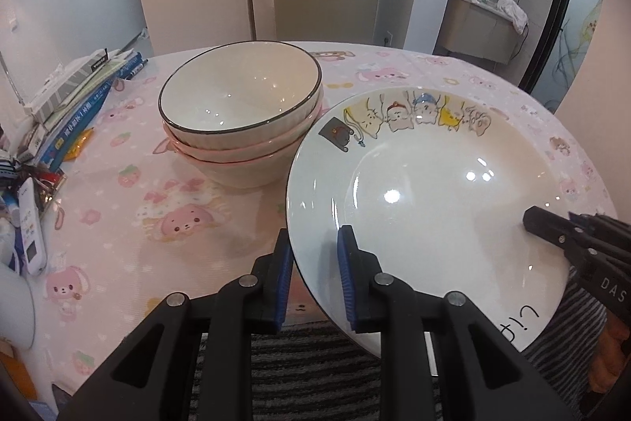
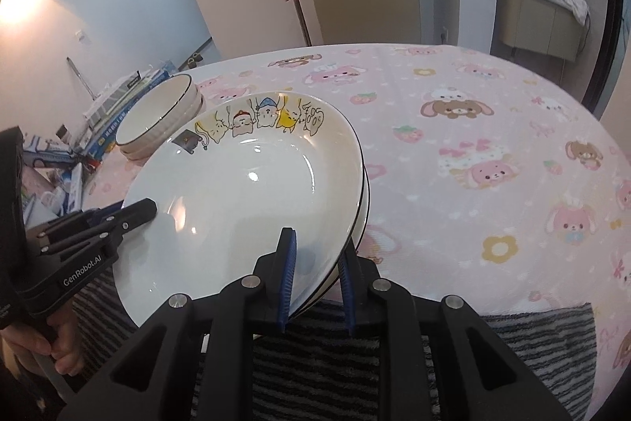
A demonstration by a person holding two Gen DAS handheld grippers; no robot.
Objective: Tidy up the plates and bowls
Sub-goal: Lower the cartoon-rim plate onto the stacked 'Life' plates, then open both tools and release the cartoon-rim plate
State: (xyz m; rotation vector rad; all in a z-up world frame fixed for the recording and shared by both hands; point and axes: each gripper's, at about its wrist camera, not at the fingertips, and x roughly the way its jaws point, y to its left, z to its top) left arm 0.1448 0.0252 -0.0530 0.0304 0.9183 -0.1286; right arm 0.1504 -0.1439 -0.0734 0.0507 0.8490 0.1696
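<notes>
Plates [image 2: 252, 184] in a small stack, the top one printed with cartoon animals along its far rim, tilt above the near edge of a table [image 2: 473, 129] covered with a pink cartoon cloth. Left gripper [image 1: 315, 263] straddles the stack's near-left rim, one blue pad [image 1: 347, 263] over the top plate's inner face and the other beneath the rim; both pads lie against the rim, so the stack appears clamped. Right gripper [image 2: 315, 263] straddles the near-right rim likewise, with black-edged lower plates visible between its pads, apparently pinched. Bowls [image 1: 240, 113], nested three high with a dark-rimmed white one uppermost, stand on the cloth just behind and left of the plates. Books and boxes [image 1: 75, 93] lie piled at the table's left edge. Striped clothing [image 2: 315, 362] shows below both grippers.
</notes>
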